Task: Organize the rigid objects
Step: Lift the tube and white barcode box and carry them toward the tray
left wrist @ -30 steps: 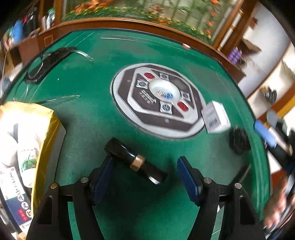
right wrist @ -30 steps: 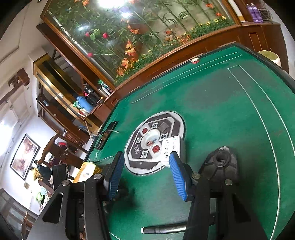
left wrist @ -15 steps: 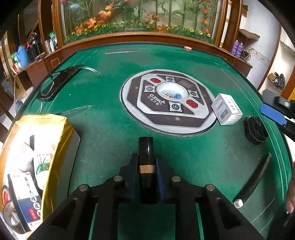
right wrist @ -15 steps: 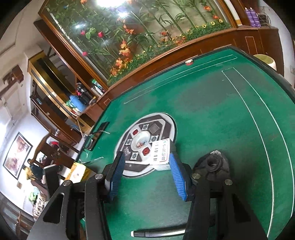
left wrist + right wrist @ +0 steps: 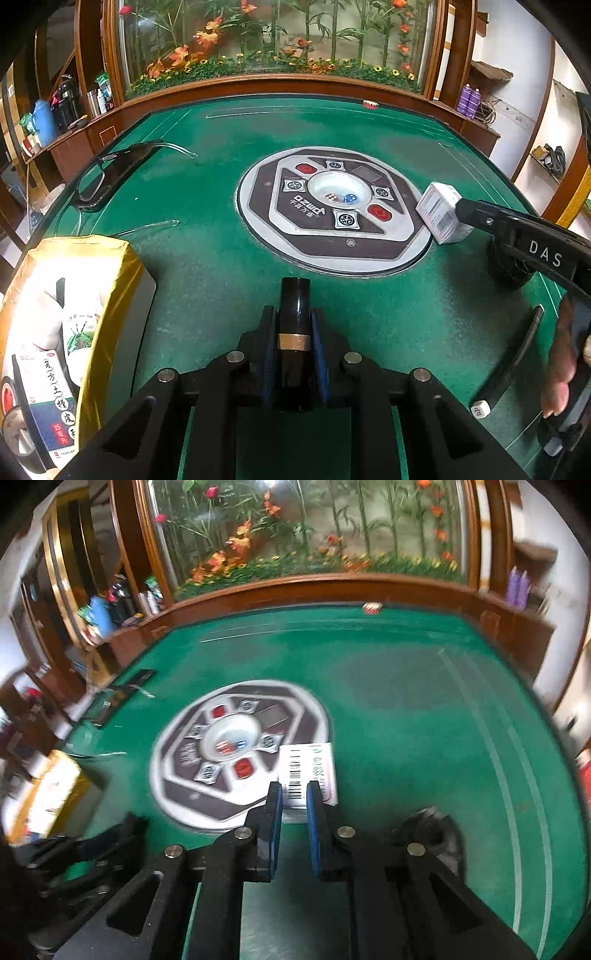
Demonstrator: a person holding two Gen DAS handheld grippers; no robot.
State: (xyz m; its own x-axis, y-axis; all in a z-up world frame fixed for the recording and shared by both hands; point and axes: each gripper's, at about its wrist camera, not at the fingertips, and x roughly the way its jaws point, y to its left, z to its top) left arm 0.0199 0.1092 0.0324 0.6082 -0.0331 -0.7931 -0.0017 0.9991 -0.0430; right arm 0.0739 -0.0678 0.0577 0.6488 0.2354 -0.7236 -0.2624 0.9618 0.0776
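green felt table [image 5: 207, 258] — flower display [image 5: 273, 48] behind

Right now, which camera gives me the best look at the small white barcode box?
The left wrist view: the white box is sharp and seen whole at the edge of the round centre panel, with the right gripper reaching it. The right wrist view is blurred, and its jaws cover the box's near edge.

My left camera sits low over the green worktop [image 5: 207, 266], looking forward along my jaws toward the planter window [image 5: 277, 40]. My right camera faces the same way from further right, closer to the white box [image 5: 307, 773]. Both views share the round centre console [image 5: 334, 206], the white box and the yellow box [image 5: 88, 280] at left.
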